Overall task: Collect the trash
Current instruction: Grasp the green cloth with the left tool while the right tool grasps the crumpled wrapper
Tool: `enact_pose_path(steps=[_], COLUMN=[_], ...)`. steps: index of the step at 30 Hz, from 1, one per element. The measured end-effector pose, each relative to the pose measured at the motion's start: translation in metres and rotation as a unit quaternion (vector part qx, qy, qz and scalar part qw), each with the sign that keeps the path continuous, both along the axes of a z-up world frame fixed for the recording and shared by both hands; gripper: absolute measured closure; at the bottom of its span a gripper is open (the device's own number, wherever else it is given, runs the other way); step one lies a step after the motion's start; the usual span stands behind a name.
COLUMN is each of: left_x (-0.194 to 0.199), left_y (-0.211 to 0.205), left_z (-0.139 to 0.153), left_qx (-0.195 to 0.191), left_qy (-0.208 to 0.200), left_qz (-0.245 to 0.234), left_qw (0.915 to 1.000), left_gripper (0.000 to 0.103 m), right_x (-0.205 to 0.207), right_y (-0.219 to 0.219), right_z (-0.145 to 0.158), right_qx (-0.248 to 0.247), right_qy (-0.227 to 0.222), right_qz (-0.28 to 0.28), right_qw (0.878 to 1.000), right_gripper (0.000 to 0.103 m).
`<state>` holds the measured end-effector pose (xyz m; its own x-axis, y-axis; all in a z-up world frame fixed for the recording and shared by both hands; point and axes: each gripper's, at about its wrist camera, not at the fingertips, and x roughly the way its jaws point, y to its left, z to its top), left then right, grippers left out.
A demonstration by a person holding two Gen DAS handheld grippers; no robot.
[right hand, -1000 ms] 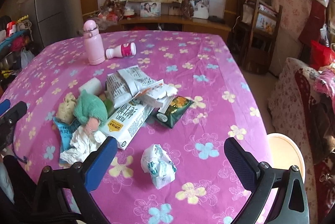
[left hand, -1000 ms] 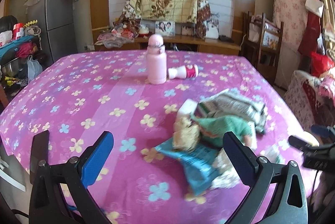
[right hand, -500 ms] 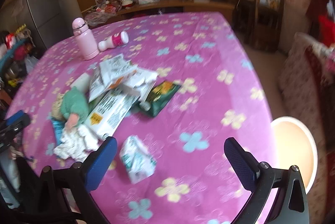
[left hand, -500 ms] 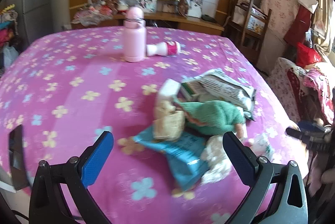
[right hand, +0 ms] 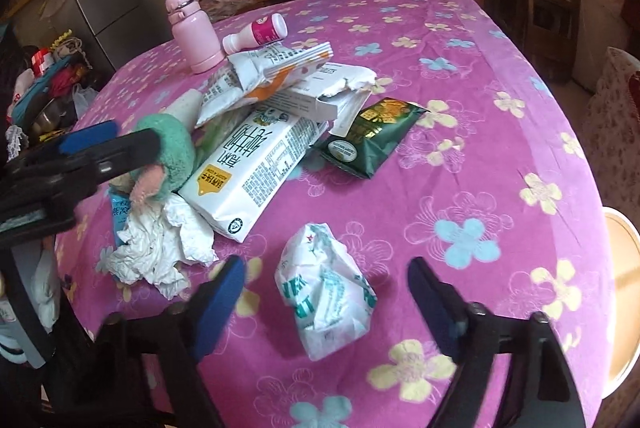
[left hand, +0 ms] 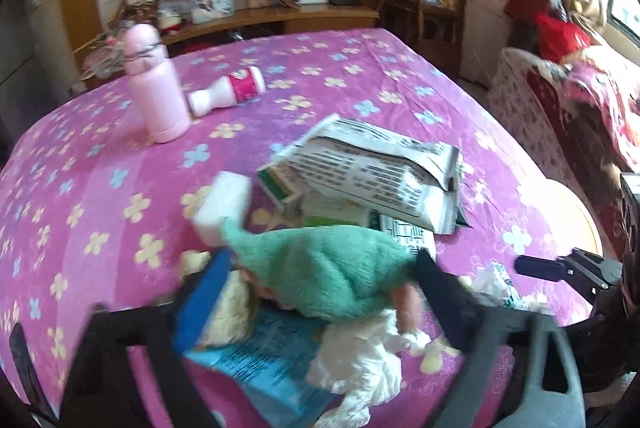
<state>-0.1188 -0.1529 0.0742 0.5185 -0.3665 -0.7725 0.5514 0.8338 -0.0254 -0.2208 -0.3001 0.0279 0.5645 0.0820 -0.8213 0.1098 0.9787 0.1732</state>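
Down over the pink flowered tablecloth [right hand: 500, 76], both grippers point at the litter pile on the near left part of the table. Left gripper [left hand: 320, 292]: jaws have just been closing, now at a middling gap, with the green knitted doll [left hand: 332, 280] lying between them; the frame is blurred, so whether the pads actually press on it is hard to say, though they look just beside it, not clamped. Under the doll sit a blue snack wrapper [left hand: 264, 360] and a crumpled white tissue [left hand: 360, 368]. Right gripper [right hand: 324, 284]: jaws have also just been closing, now half narrowed, straddling a crumpled white-and-green wrapper [right hand: 328, 292] that lies alone at the near edge; clear gaps show on both sides of it, nothing gripped. Beyond it, the pile: a white milk carton [right hand: 248, 168] lying flat, torn white boxes [right hand: 320, 88] on top of it, and a dark green packet [right hand: 372, 136] just right of the carton. At the far left stand a pink flask [right hand: 192, 32], upright, and a small white-and-pink bottle [right hand: 256, 34] on its side, near each other.
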Motion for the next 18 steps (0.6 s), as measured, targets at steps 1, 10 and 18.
enact_pose_path(steps=[1,10,18], left_x=[0.003,0.002,-0.005], left_y=[-0.004,0.014,0.02], left_z=[-0.004,0.026,0.049], left_qx=[0.005,-0.033,-0.036], left_qy=[0.014,0.021,0.005], left_qz=[-0.007,-0.005,-0.002], left_qw=[0.9999,0.9992,0.9993], left_gripper=[0.052,0.097,0.09], right_x=[0.001,-0.01,-0.029], right_y=[-0.001,-0.011,-0.023], right_z=[-0.002,0.009,0.039], right_qx=[0.003,0.026,0.026], right_qy=[0.003,-0.025,-0.059], right_qz=[0.0,-0.004,-0.018], right_qw=[1.0,0.999,0.998], right_gripper=[0.041,0.069,0.071])
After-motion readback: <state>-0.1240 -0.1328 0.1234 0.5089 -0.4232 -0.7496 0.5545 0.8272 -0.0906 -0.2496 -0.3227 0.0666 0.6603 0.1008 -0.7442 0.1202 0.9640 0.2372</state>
